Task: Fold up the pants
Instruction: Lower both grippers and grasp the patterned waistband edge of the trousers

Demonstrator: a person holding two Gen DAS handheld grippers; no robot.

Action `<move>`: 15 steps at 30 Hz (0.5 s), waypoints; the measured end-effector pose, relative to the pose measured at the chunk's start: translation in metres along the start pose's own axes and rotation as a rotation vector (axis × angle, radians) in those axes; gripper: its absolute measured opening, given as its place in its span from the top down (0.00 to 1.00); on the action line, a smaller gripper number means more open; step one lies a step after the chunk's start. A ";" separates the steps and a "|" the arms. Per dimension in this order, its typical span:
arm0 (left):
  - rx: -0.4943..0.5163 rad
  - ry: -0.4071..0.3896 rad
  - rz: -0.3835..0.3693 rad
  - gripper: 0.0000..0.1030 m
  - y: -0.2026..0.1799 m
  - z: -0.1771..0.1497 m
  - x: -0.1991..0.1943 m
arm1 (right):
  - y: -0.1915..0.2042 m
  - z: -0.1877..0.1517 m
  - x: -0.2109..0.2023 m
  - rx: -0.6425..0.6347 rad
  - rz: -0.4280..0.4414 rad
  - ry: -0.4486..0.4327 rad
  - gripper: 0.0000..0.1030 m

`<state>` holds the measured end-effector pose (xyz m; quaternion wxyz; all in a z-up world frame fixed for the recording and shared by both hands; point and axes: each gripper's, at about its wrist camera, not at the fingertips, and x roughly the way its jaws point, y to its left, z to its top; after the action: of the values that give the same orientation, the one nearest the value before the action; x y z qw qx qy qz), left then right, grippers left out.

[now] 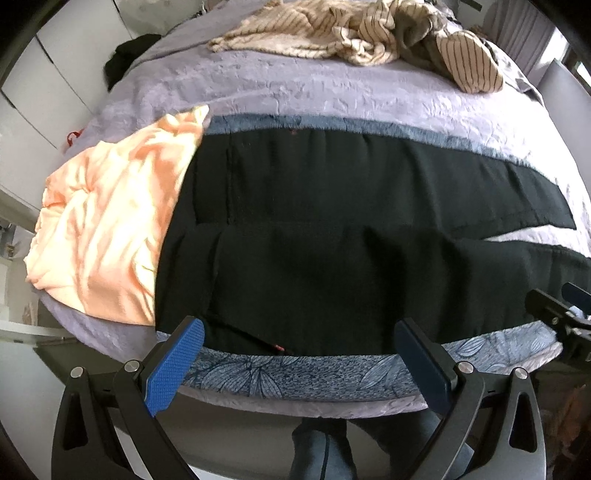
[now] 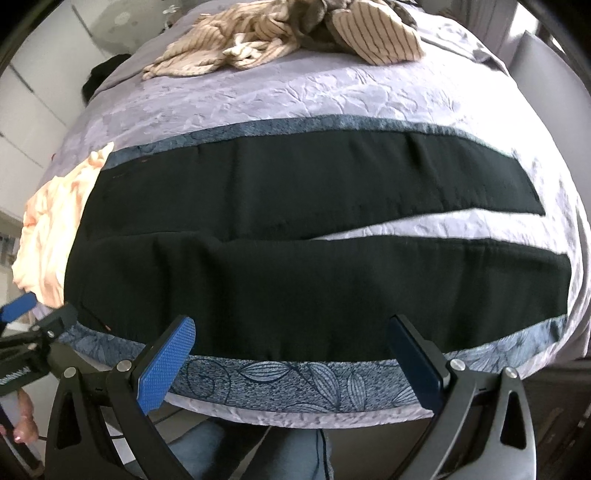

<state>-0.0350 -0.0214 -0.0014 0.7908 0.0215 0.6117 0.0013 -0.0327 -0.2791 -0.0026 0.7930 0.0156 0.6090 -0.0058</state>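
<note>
Black pants (image 1: 332,229) lie flat across the middle of both views, spread w/ waist toward the left of frame & the two legs running to the right; in the right wrist view the pants (image 2: 295,229) show a thin wedge of bedcover btwn the legs, widening toward the right edge. They sit on a blue leaf-print cloth (image 1: 295,373) whose band shows along the lower & upper edges of the pants, all on a lavender bedspread (image 1: 295,88). Left gripper (image 1: 299,339), lower centre of its own view, is spread wide, blue pads well apart, nothing btwn them; tips sit over the near hem edge of the pants, contact can't tell. Right gripper (image 2: 291,332), lower centre of its view, likewise wide apart & holding nothing, tips over the near edge of the lower leg. Each tool also shows in the other's view: the right one at the right edge of the left wrist view, the left one at the lower left of the right wrist view. Peach garment (image 1: 110,229) lies crumpled at left of frame, just beside the waist, partly under it. Striped beige clothes (image 1: 351,33) are heaped at top of frame, well apart from the pants. Small dark item (image 1: 125,59) upper left on the bed edge. Person's jeans-clad legs (image 2: 258,454) at the bottom centre.
</note>
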 end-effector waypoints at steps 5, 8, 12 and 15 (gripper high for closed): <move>-0.005 0.010 -0.010 0.00 0.006 -0.003 0.016 | -0.011 -0.004 0.011 0.069 0.113 0.010 0.00; -0.034 0.015 -0.031 0.00 0.019 -0.007 0.026 | -0.025 -0.007 0.022 0.139 0.227 0.029 0.00; -0.111 0.049 -0.161 0.00 0.052 -0.023 0.042 | -0.056 -0.030 0.045 0.282 0.490 0.107 0.00; -0.185 0.065 -0.256 0.00 0.077 -0.045 0.049 | -0.083 -0.059 0.061 0.404 0.601 0.173 0.11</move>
<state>-0.0640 0.0587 -0.0575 0.7628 -0.1295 0.6321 -0.0425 -0.0765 -0.3593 -0.0787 0.6860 0.3503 0.6284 0.1087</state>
